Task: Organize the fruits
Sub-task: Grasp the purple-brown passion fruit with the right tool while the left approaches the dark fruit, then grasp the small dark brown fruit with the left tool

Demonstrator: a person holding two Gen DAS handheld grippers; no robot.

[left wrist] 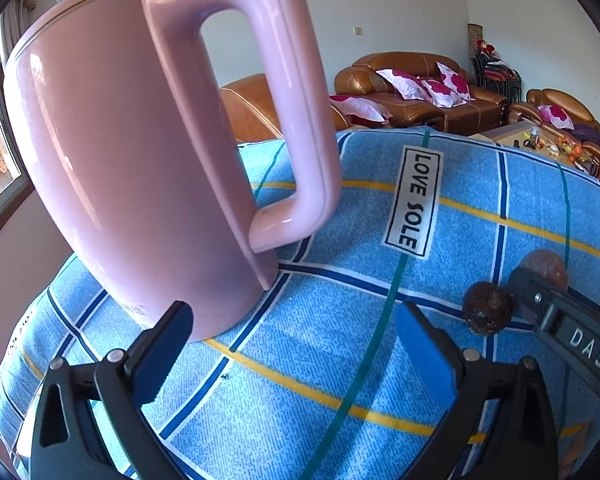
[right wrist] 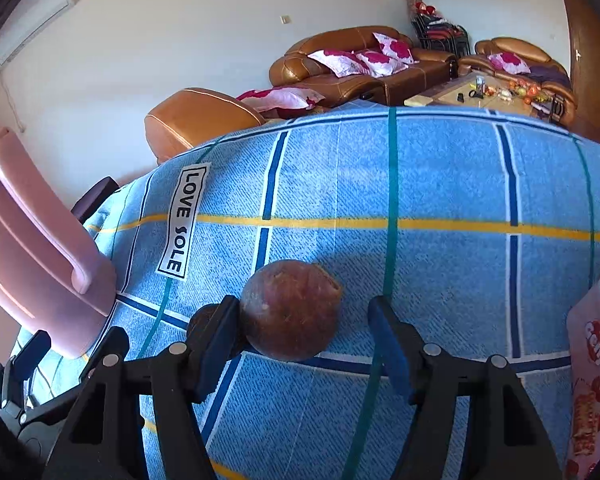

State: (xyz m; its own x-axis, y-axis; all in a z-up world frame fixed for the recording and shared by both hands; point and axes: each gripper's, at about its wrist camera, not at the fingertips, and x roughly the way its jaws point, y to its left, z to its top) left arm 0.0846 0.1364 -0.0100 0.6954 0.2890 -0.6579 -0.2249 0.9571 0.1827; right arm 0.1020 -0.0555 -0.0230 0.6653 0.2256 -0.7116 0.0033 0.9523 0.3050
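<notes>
- Little of the sorting looked done: both fruits I could see lay loose on the blue checked cloth [right wrist: 440, 184] over the bench, and neither was in any container.
- The large fruit [right wrist: 290, 310], reddish-brown and round with a chipped patch at its 2 o'clock edge, sat between the jaws of the right gripper [right wrist: 304, 332]. Those jaws stood wide; the left one touched or nearly touched the fruit at its 9 o'clock side, while the right one stood clear of it at 3 o'clock. Nothing was gripped.
- The small fruit [left wrist: 487, 309], dark and rough-skinned, lay just outside that left jaw, at 9 o'clock of the large fruit. In the right wrist view it was mostly hidden behind the jaw.
- The left gripper [left wrist: 294, 330] hung with its jaws wide and empty over bare cloth. The small fruit was at its 2 o'clock, the pink jug [left wrist: 132, 152] at its 10 o'clock, upright, with its handle turned toward the fruits.
- A plastic snack tub [right wrist: 592, 368] showed at the 3 o'clock edge of the right wrist view; whether it was open, I could not tell.
- Where the fruits belonged was not shown. I judged the jug or the tub a possible target, no more.
- Left to do, as I judged it: close on the large fruit, carry it off, then fetch the small one. The round fruit might roll from a one-sided nudge.
</notes>
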